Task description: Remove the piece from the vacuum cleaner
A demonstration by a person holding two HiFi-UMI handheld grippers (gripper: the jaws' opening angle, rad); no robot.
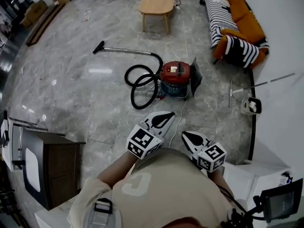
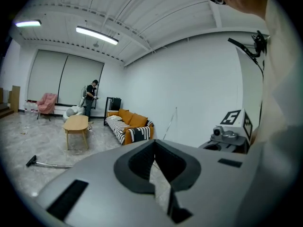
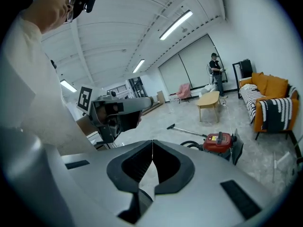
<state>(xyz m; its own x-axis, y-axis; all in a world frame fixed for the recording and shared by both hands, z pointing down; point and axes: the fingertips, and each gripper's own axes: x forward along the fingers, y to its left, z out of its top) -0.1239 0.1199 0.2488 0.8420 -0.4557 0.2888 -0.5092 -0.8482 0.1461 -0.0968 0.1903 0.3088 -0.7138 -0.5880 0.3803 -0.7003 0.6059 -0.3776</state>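
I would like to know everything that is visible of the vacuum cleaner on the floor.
The vacuum cleaner is a red, plastic-looking canister with a black handle on top and a pale label. It stands upright on the gray stone-like floor. A black hose lies coiled in loops beside it and leads to a metal tube ending in a black nozzle, both flat on the floor. A dark flat panel stands against its other side. Nothing else touches it.
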